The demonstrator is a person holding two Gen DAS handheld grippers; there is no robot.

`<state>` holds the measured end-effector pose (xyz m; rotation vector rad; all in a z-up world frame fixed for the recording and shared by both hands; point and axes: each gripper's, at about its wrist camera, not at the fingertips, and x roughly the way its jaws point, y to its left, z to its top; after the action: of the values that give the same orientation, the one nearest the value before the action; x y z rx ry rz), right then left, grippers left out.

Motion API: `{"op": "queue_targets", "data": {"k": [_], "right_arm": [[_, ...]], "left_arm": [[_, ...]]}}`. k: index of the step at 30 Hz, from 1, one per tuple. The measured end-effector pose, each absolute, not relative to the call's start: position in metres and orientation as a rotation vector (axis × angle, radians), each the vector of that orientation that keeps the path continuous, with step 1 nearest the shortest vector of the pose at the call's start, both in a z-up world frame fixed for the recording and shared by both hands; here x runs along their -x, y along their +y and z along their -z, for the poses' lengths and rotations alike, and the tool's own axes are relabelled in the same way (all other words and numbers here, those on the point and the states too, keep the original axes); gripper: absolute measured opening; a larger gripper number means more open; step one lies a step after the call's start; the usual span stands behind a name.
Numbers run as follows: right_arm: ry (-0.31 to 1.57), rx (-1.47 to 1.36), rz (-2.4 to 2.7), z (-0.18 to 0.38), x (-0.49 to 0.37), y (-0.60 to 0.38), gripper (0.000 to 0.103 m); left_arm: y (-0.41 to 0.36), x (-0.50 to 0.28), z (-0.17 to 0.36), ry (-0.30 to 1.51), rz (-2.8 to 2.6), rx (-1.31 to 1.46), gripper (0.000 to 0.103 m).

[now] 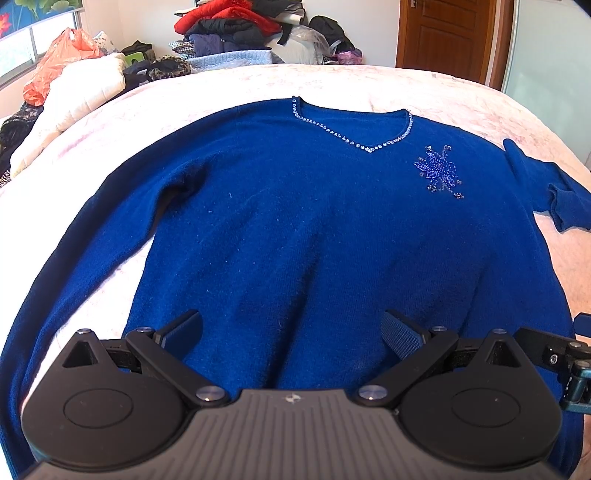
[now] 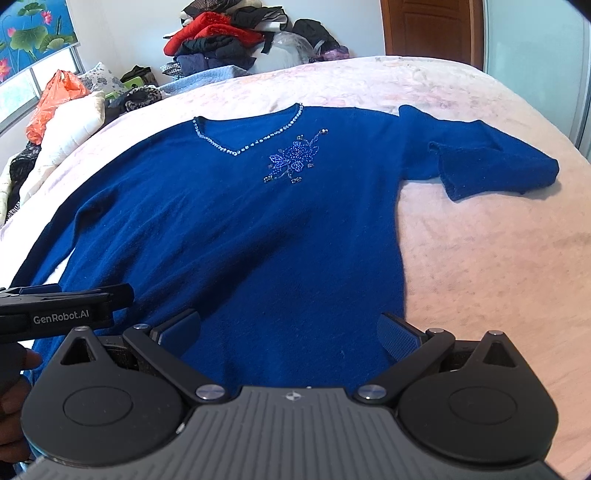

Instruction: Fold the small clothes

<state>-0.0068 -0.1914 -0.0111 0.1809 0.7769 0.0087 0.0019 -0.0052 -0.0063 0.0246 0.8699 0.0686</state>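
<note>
A royal blue V-neck sweater [image 1: 295,229] lies face up and spread flat on the bed, with a beaded neckline [image 1: 354,142] and a beaded flower [image 1: 439,171] on the chest. It also shows in the right wrist view [image 2: 236,236]. Its right sleeve [image 2: 491,162] is bent back on itself; its left sleeve [image 1: 55,266] runs down the left side. My left gripper [image 1: 291,332] is open and empty above the sweater's hem. My right gripper [image 2: 290,334] is open and empty above the hem's right part. The left gripper's side [image 2: 62,306] shows at the left of the right wrist view.
The sweater rests on a pale pink bedspread [image 2: 480,266]. A heap of clothes [image 1: 236,29] is piled at the far edge. A white quilt [image 1: 74,103] and an orange plastic bag [image 1: 59,62] lie at the far left. A wooden door [image 1: 447,33] stands behind at the right.
</note>
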Motion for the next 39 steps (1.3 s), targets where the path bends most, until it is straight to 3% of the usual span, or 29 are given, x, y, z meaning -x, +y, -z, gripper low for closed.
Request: {"op": "queue_targets", "data": {"k": [6, 12, 16, 24, 28, 32, 34, 37, 39], "right_arm": [[0.734, -0.181, -0.01, 0.008, 0.01, -0.194, 0.103], [0.493, -0.096, 0.027, -0.009, 0.025, -0.209, 0.103], [0.585, -0.178, 0.047, 0.002, 0.005, -0.246, 0.1], [0.565, -0.099, 0.263, 0.013, -0.03, -0.302, 0.08], [0.561, -0.08, 0.307, 0.023, -0.055, -0.309, 0.08], [0.582, 0.113, 0.331, 0.041, -0.085, -0.296, 0.081], [0.606, 0.157, 0.342, 0.048, -0.101, -0.297, 0.072], [0.592, 0.091, 0.325, 0.04, -0.1, -0.31, 0.027], [0.577, 0.051, 0.323, 0.035, -0.094, -0.322, 0.009]], "left_arm": [[-0.005, -0.002, 0.006, 0.872, -0.066, -0.02, 0.103], [-0.008, -0.008, 0.0, 0.855, -0.039, -0.004, 0.103], [-0.017, -0.015, -0.005, 0.84, -0.015, -0.02, 0.103], [-0.042, -0.032, 0.002, 0.856, 0.035, -0.073, 0.103], [-0.049, -0.038, 0.007, 0.871, 0.053, -0.095, 0.103], [-0.05, -0.043, 0.01, 0.88, 0.049, -0.11, 0.103], [-0.05, -0.045, 0.01, 0.882, 0.045, -0.107, 0.103], [-0.048, -0.047, 0.011, 0.881, 0.035, -0.106, 0.103], [-0.049, -0.049, 0.011, 0.884, 0.036, -0.106, 0.103]]}}
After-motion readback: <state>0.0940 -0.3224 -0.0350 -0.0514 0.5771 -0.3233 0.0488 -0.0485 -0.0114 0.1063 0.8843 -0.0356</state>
